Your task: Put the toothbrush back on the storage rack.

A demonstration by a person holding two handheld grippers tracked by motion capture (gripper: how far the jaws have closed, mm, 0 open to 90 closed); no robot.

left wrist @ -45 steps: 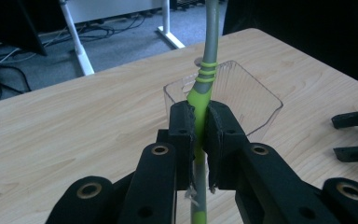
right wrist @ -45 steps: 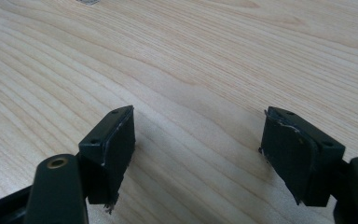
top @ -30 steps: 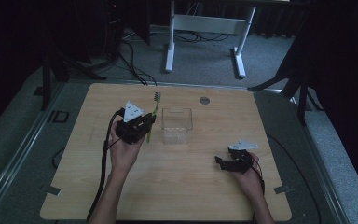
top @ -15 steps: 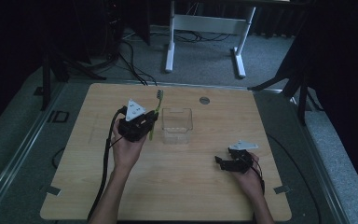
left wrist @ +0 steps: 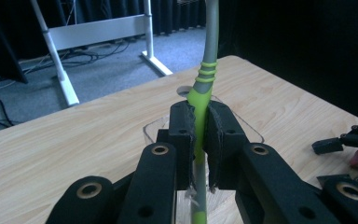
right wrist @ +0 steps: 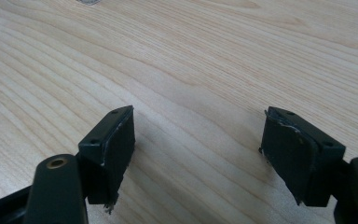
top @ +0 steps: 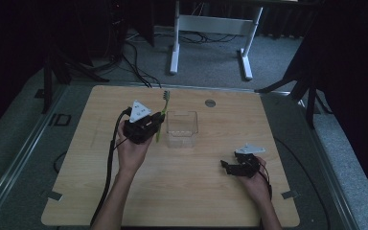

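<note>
A green and grey toothbrush stands nearly upright, and my left gripper is shut on its handle just left of a clear plastic box. In the left gripper view the green handle is pinched between the two black pads, with the box right behind them. My right gripper rests low over the wood at the table's right front, open. Bare wood lies between its jaws in the right gripper view, where that gripper has nothing in it.
The wooden table has a round grommet hole near its far edge. A white desk frame and cables stand on the grey floor beyond. Dark stands flank the table on both sides.
My left gripper has carried the toothbrush slightly right, closer to the clear box. The right gripper has stayed where it was.
</note>
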